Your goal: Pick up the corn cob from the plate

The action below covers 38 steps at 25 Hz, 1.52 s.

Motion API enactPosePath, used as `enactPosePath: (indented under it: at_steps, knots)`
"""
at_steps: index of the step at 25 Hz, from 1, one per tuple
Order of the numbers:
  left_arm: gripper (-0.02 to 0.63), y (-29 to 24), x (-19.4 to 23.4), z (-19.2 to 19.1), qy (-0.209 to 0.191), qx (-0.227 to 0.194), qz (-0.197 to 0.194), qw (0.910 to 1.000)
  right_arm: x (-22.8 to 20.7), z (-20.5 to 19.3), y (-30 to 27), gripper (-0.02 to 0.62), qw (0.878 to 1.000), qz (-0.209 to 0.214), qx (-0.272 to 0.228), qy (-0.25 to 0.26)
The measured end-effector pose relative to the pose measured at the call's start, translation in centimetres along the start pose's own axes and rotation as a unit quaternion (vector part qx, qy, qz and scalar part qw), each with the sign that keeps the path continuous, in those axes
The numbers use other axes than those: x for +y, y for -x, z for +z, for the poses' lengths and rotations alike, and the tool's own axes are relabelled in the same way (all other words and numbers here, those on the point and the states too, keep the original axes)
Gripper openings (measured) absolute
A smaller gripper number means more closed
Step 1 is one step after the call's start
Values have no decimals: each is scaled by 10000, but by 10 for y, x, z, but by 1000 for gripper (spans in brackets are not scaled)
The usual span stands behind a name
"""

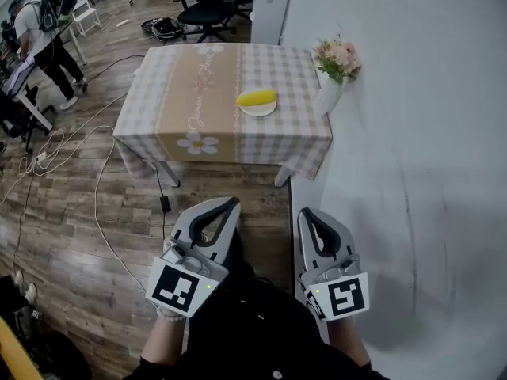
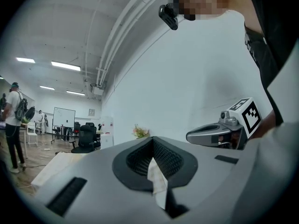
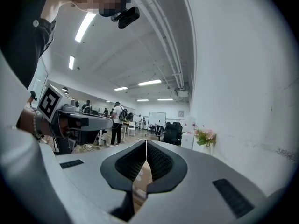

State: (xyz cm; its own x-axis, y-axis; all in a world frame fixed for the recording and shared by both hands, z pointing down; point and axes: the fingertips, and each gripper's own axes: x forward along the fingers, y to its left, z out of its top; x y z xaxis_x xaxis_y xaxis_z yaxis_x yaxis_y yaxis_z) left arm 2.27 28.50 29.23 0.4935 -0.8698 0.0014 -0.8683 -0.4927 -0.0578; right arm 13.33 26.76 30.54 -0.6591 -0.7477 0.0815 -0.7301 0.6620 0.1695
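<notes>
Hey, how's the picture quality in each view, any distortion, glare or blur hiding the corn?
Head view: evenly lit and sharp, edges slightly bent; the corn on its plate shows clearly, though small. Left gripper view: strong fisheye, dark corners, ceiling lights bright without glare; no corn in sight. Right gripper view: same fisheye and dark corners; no corn either.

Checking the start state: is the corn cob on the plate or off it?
On it: the corn cob lies across the plate on the table.
</notes>
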Motion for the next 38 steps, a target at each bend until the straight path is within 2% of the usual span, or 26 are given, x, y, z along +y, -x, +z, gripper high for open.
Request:
enactPosePath:
  at_steps: [12,26,38]
  knots:
    - [12,-61,41,-9,-26,131,-262,9996,-41,-8,-61,41,9997,-173,62,-152]
    - [12,-150,142,-12,-79,242,-367,9990,-87,5,-184,41,9996,-191,111,-159]
    - [12,-222,208,-14,-47,195,-507,9985,-128,10,-267,41,9993,-290,210,-137]
